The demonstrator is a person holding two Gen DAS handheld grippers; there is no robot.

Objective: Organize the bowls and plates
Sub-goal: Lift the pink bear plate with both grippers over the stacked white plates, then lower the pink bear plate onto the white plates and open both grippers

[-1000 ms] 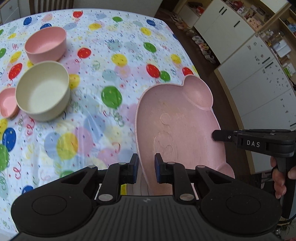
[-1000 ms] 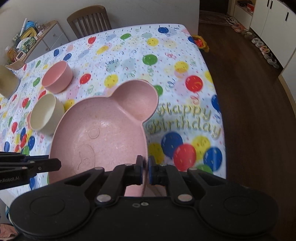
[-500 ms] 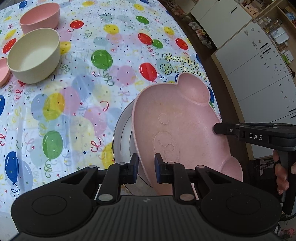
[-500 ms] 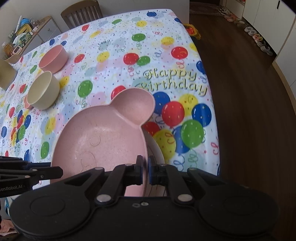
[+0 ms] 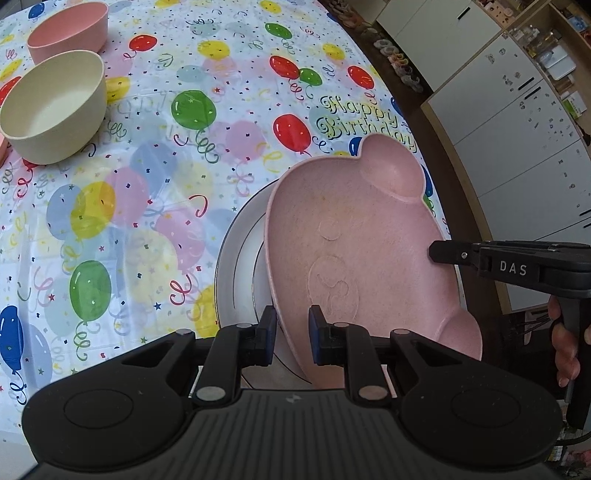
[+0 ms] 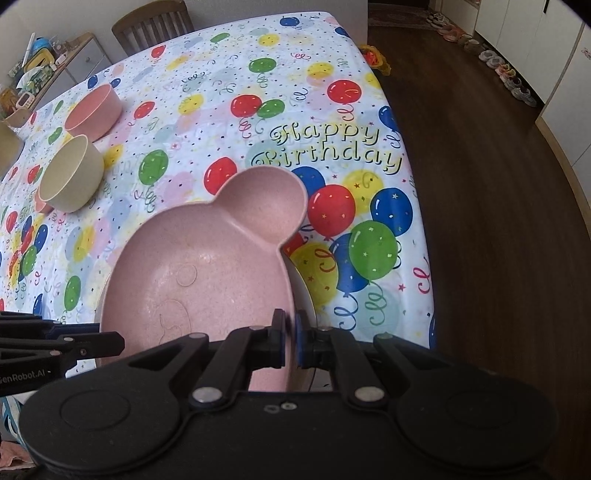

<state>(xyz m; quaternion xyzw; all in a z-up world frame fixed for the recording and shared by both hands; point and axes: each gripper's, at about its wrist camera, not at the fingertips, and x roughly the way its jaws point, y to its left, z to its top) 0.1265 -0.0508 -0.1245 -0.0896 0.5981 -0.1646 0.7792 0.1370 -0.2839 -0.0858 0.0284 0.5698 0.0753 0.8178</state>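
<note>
A pink bear-shaped plate [image 5: 369,240] [image 6: 207,273] is held by its two opposite rims. My left gripper [image 5: 293,325] is shut on its near-left rim, and my right gripper [image 6: 290,328] is shut on its right rim. The plate hangs tilted just over a white plate [image 5: 236,266] [image 6: 306,291] that lies on the balloon tablecloth near the table's corner; I cannot tell whether the two plates touch. In the left wrist view the right gripper's fingers [image 5: 443,253] reach in from the right. Farther back stand a cream bowl [image 5: 51,107] [image 6: 70,173] and a pink bowl [image 5: 68,29] [image 6: 94,110].
A small pink dish [image 6: 42,205] peeks out beside the cream bowl. The table edge [image 6: 410,184] drops to a wooden floor on the right, with white cabinets [image 5: 517,140] and shoes beyond. A chair [image 6: 151,26] stands at the far side. A person's hand [image 5: 565,343] grips the right handle.
Both grippers have carried the pink plate toward the near corner of the table and lower. The white plate has come into view beneath it. Both grips are unchanged.
</note>
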